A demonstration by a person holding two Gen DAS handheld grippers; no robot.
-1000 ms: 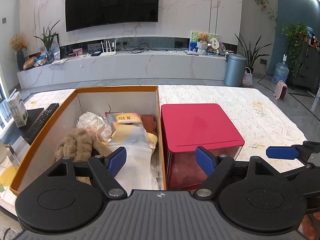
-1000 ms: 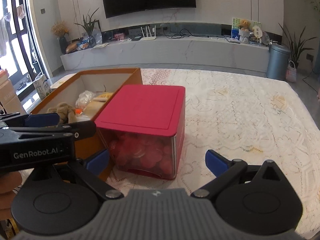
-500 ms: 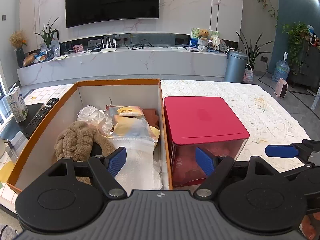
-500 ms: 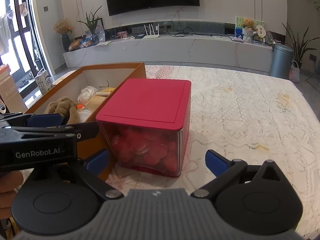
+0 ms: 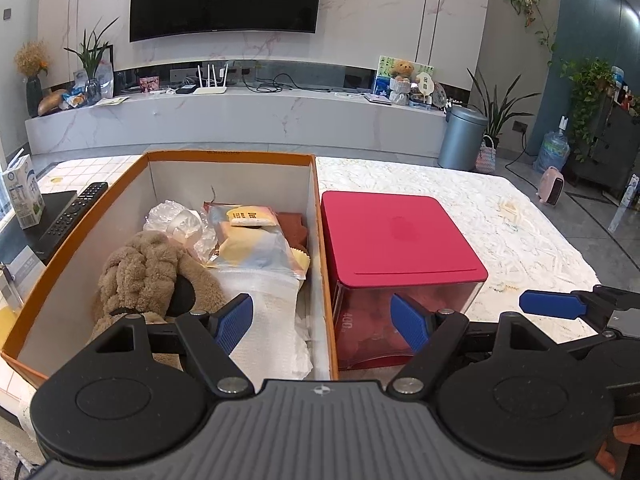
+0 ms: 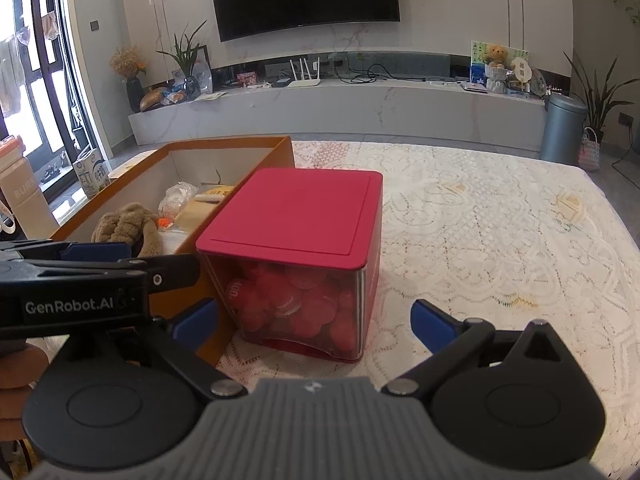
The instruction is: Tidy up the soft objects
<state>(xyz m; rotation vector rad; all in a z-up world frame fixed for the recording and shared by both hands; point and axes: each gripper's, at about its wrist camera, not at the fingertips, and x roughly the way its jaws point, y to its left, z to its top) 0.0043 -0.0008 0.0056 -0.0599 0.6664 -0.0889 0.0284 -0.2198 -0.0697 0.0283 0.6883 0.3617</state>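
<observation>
The lace-covered surface (image 6: 480,240) stretches ahead of both tools, and on it sits the orange cardboard box (image 5: 80,240), long axis running straight away from the left tool (image 5: 322,320). That left tool hangs with its blue pads spread wide and nothing between them, aimed right at the wall where the box meets the red-lidded container (image 5: 396,236). The container sits just right of the box, touching or nearly so, dead ahead of the right tool (image 6: 314,320), which is also spread wide and empty. Inside the box, ahead and left of the left tool, lies the brown plush toy (image 5: 148,268), close beside a white cloth (image 5: 268,300), with a snack packet (image 5: 256,240) and crinkled clear plastic (image 5: 180,222) farther back. The plush looks like the likely pick; the left tool is plainly nearer, needing only a short swing left and down.
</observation>
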